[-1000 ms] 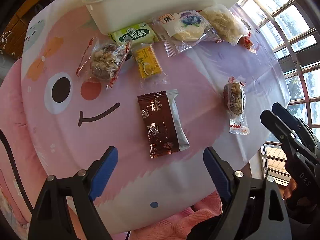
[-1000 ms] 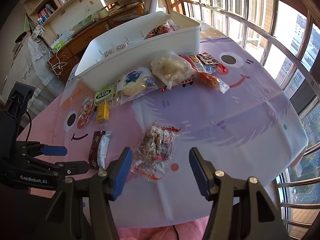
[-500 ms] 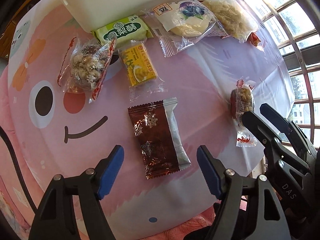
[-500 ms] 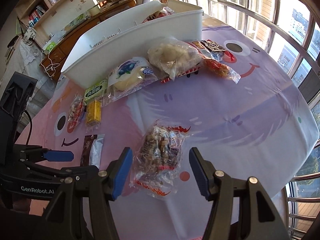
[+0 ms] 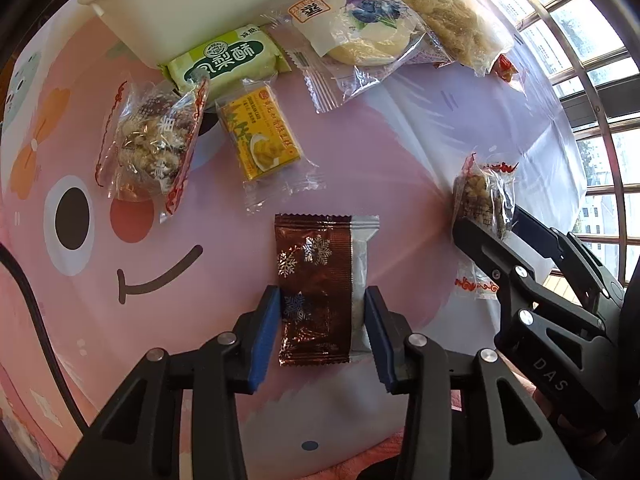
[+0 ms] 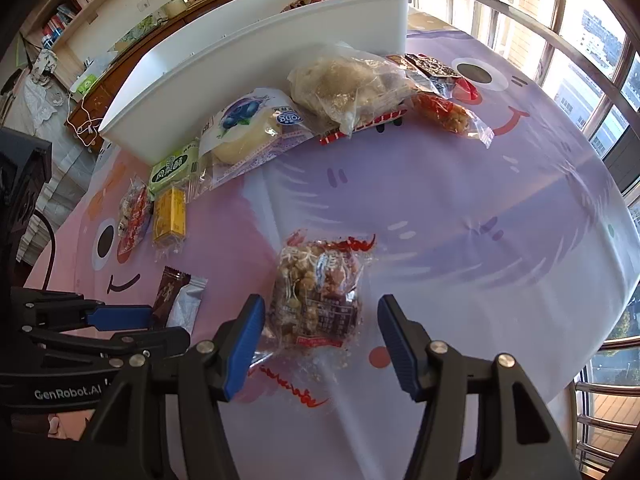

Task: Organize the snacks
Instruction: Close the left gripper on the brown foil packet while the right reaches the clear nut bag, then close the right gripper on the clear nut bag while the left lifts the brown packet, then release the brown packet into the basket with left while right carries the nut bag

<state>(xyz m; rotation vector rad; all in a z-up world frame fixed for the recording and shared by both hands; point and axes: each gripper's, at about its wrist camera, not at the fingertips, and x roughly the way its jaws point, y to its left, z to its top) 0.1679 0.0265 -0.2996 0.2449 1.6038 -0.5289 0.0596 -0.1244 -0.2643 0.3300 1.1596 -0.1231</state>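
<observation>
The left tool (image 5: 320, 312) points steeply down with its blue pads (image 5: 266, 332) closed in against both long edges of the brown snowflake packet (image 5: 316, 280), which lies flat on the table (image 5: 400, 168); its jaws have just been closing and now pinch that packet. The right tool (image 6: 320, 332) stands spread, its pads either side of the clear nut-cluster bag (image 6: 316, 292) without pressing it, the bag resting on the cloth. Beyond the left tool lie a yellow cake packet (image 5: 260, 136), a second clear nut bag with red trim (image 5: 154, 140) and a green pastry packet (image 5: 224, 60), the last just against the wall of a long white bin (image 6: 256, 80). Along that wall also sit a blueberry-printed pastry bag (image 6: 248, 124), a bag of pale shredded snack (image 6: 344, 80) and a few small red and dark wrappers (image 6: 440, 108). The table wears a cloth printed with cartoon faces, pink on one side and lilac on the other (image 6: 460, 200). Curved barred windows (image 6: 580, 60) let sun across it; bookshelves (image 6: 72, 12) and a wooden sideboard (image 6: 120, 76) stand behind the bin.
</observation>
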